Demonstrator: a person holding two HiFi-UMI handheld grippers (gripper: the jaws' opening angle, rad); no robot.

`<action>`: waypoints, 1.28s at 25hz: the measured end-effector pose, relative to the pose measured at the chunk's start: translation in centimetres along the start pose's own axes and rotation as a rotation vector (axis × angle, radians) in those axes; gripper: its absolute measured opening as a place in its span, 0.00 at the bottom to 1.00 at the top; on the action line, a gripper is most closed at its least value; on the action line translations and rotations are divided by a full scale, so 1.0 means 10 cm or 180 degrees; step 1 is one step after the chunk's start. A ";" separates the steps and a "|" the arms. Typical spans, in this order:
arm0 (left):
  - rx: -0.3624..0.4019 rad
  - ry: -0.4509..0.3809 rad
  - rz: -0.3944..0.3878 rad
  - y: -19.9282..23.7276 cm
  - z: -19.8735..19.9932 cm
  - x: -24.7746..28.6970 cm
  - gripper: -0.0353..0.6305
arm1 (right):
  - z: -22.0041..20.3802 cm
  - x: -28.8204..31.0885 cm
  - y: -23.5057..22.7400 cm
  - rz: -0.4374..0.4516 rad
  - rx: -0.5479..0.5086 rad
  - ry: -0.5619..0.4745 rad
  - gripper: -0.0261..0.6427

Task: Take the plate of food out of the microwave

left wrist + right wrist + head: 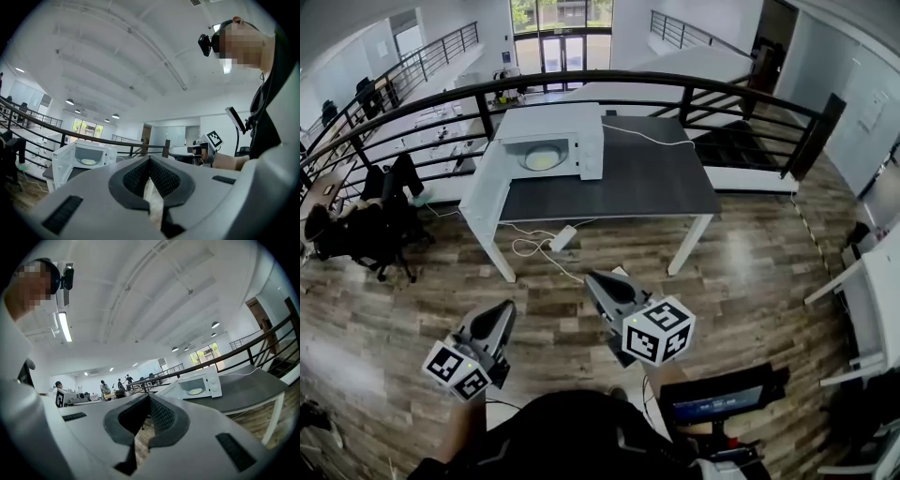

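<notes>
Wood floor [750,272] is filling most of the head view, with a black railing [581,80] curving across behind the worktop [647,178]. The worktop, dark top on white legs, is standing well ahead of the person, who is showing as dark clothing [572,431] at the bottom edge. A white microwave [558,127] is sitting on the worktop's far left corner, its door [490,167] swinging open to the left. The plate of food [542,159], pale and yellowish, is lying inside the microwave cavity, in plain sight through the opening. Office chairs [384,216] are standing off to the left by the railing. A white cable [647,138] is running from the microwave across the worktop, and a power strip [562,237] is lying on the floor under it. Left gripper [506,307] is hanging low and near the person, pointing toward the worktop, jaws pressed together with nothing between them. Right gripper [592,278] is sitting just beside it, a bit farther forward, jaws also pressed together and holding nothing. Both grippers are well apart from the microwave and plate.
</notes>
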State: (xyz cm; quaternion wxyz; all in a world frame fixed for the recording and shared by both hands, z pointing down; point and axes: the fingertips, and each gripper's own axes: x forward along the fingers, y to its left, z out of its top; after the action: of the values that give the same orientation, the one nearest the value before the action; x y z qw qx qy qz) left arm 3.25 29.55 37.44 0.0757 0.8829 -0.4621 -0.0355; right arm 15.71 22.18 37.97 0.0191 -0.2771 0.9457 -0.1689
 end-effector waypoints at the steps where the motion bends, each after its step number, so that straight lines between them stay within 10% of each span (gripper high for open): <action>1: -0.0005 0.0005 -0.0004 0.01 -0.01 -0.01 0.06 | -0.01 0.01 0.01 -0.0006 0.0011 -0.0008 0.03; 32: -0.0194 -0.0006 -0.0239 0.93 -0.10 -0.10 0.06 | -0.11 0.77 0.02 -0.0300 0.0089 -0.0062 0.03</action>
State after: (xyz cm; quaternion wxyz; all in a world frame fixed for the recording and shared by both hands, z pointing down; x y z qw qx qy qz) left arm -4.69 25.26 40.01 0.1007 0.8969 -0.4274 -0.0532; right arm 8.96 18.62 39.36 0.0242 -0.3227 0.9289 -0.1802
